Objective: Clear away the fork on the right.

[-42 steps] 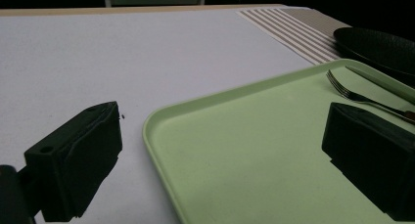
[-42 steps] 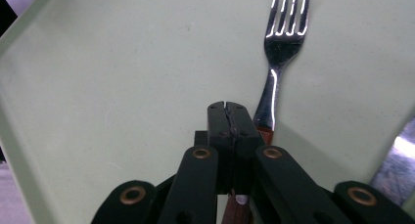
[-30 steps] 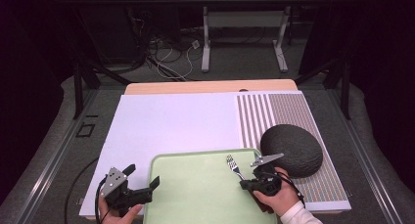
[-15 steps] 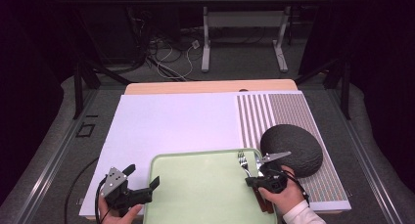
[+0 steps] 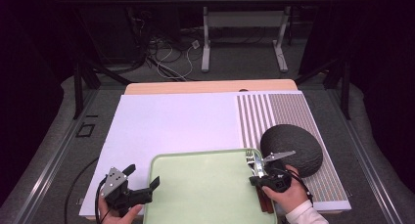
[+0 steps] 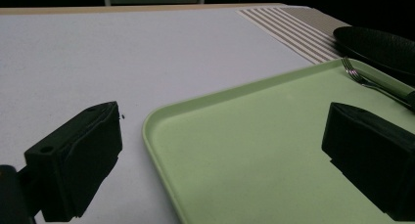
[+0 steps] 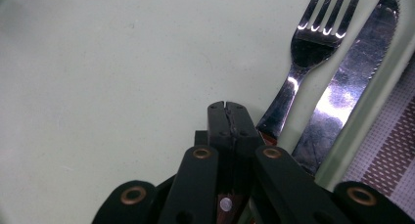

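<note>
A shiny metal fork (image 7: pixel 303 53) with a dark reddish handle lies along the right edge of a pale green plastic tray (image 5: pixel 205 190), its tines pointing toward the tray's far rim. Just beside the fork, nearer the tray's right rim, lies a serrated metal knife (image 7: pixel 342 92), parallel to it. In the high view both pieces (image 5: pixel 252 158) sit at the tray's far right corner.

The right gripper (image 7: pixel 228 106), black and held in a person's hand, hovers over the tray's right side with its two jaws pressed together and nothing between them. Its tip sits just left of the fork's handle; whether it touches the fork cannot be told.

Off the tray's right rim, a dark round textured plate (image 5: pixel 292 148) rests on a mat with brown and white stripes (image 5: pixel 274 111). The tray itself sits at the near edge of a white board (image 5: pixel 176 123).

At the tray's near left corner, the left gripper (image 5: pixel 142 182) is held low with its jaws spread wide, one over the board and one over the tray, holding nothing.
</note>
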### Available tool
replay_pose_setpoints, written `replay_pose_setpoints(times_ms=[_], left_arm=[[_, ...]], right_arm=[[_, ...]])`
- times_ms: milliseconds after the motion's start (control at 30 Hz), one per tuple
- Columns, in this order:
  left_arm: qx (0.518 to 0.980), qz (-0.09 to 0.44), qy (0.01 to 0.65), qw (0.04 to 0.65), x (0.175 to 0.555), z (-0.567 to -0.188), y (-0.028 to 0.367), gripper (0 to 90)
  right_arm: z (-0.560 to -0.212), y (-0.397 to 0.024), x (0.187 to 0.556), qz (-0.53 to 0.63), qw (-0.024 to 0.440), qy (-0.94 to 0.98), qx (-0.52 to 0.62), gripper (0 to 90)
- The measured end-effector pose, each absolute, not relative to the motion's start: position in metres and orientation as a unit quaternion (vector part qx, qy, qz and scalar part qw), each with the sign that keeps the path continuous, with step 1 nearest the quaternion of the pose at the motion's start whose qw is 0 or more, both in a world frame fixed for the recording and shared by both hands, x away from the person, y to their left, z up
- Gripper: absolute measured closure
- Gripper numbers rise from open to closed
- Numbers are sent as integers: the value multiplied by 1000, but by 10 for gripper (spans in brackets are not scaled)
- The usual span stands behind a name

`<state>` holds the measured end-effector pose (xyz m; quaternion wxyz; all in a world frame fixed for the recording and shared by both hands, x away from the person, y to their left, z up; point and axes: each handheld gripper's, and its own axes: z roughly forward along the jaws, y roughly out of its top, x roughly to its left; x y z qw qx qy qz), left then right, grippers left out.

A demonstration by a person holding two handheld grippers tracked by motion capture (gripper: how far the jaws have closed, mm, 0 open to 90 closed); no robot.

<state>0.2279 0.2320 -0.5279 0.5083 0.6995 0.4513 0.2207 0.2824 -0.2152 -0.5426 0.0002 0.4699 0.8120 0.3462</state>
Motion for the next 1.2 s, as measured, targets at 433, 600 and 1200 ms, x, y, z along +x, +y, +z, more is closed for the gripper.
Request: replay_pose_setpoints(times_ms=[433, 600, 1200], left_arm=[[702, 222, 448, 507, 227, -527, 232, 17], [701, 223, 449, 507, 227, -527, 233, 17], [703, 223, 448, 505, 227, -527, 232, 17]], right_arm=[[-533, -221, 279, 360, 8, 811, 461, 852], [-526, -227, 278, 383, 29, 801, 459, 788], [-514, -243, 279, 384, 87, 824, 407, 596]])
